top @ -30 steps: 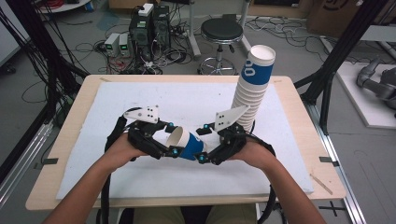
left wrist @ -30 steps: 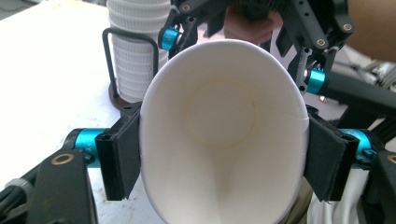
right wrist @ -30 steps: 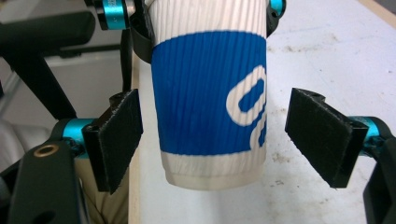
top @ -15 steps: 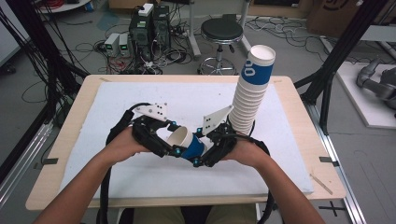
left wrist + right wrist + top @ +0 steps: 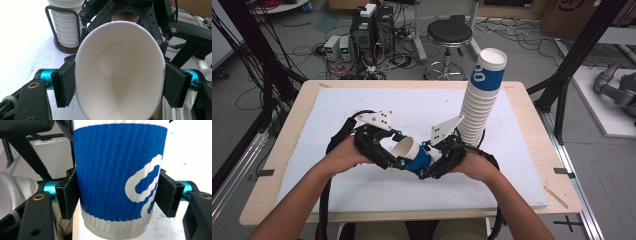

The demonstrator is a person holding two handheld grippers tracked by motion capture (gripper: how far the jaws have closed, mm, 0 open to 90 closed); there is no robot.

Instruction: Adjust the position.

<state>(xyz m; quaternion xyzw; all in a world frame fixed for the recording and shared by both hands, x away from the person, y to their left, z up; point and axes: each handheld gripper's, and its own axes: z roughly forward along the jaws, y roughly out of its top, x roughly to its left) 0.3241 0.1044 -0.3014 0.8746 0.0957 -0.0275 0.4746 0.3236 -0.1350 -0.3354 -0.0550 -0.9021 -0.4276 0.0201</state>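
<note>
- Above the counter (image 5: 337, 200), near its front middle: one cup (image 5: 412, 154), blue ribbed sleeve, white rim and base band, held clear of the white mat between both hands.
- Cup axis: roughly level, running left to right across the person's front; the open mouth faces the left gripper (image 5: 384, 152), the base faces the right gripper (image 5: 434, 160).
- Left gripper fingers (image 5: 63, 86): pinching the cup at its rim, one pad on either side. The mouth is squeezed to an oval in the left gripper view, and the inside bottom disc (image 5: 118, 61) shows straight ahead.
- Right gripper fingers (image 5: 68, 195): pinching the same cup across the blue sleeve (image 5: 120, 172), low on the body near the base band, pads pressed on both flanks.
- Relation governing the next move: both grippers lie on the cup's long axis at opposite ends, facing each other, and neither is the nearer. Any pull apart would likely run along that axis; judged a split or handover of the cup.
- Stack (image 5: 479, 100): many like cups, nested and upright in a black wire holder (image 5: 63, 27), standing right and beyond the right gripper, near but apart from the held cup.
- Risk, as a judgement: the rim is already deformed, and a tighter left grip could crease it.
</note>
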